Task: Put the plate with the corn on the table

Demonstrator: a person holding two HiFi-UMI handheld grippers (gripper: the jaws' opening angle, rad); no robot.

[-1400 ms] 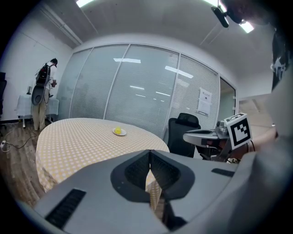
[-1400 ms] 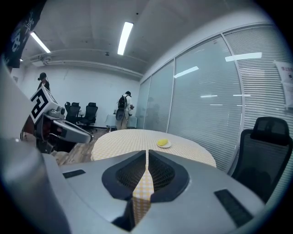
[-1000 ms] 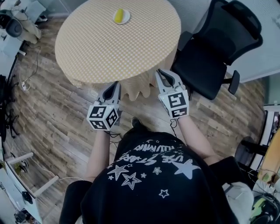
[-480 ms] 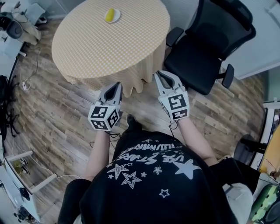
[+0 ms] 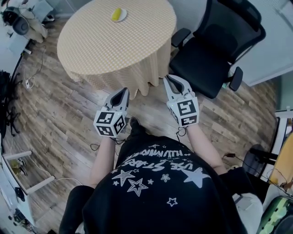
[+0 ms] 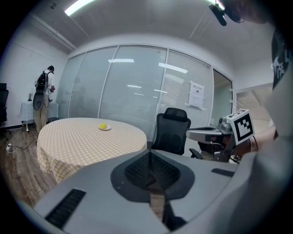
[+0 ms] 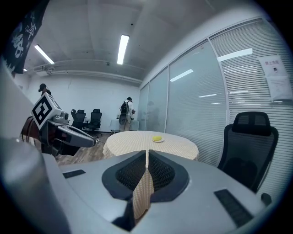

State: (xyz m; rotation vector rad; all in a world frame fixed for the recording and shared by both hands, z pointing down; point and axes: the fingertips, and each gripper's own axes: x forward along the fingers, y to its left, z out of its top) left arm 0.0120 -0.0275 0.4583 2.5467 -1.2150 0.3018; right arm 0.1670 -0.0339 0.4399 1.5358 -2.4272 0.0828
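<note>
1. Plate [image 5: 118, 15] with the corn [image 5: 116, 13]: set flat on the checked cloth near the far edge of the round table [image 5: 114, 45]. Judged already where the task wants it, with nothing touching it.
2. Left gripper [image 5: 124, 91]: jaws closed together on nothing, as seen in the left gripper view. Carried low in front of the body, over the wooden floor [image 5: 68, 109], well apart from the table's near edge.
3. Right gripper [image 5: 168, 78]: jaws likewise pressed shut and empty, only a thin slit between the pads in the right gripper view. Held beside the left one, pointing slightly downward toward the table.
4. Both grippers kept shut and away from the plate, probably because no load remains to carry, so the placing step reads as done.
5. Black office chair [image 5: 215, 45]: just beside the table on the right, clear of both grippers and playing no part in the task.
</note>
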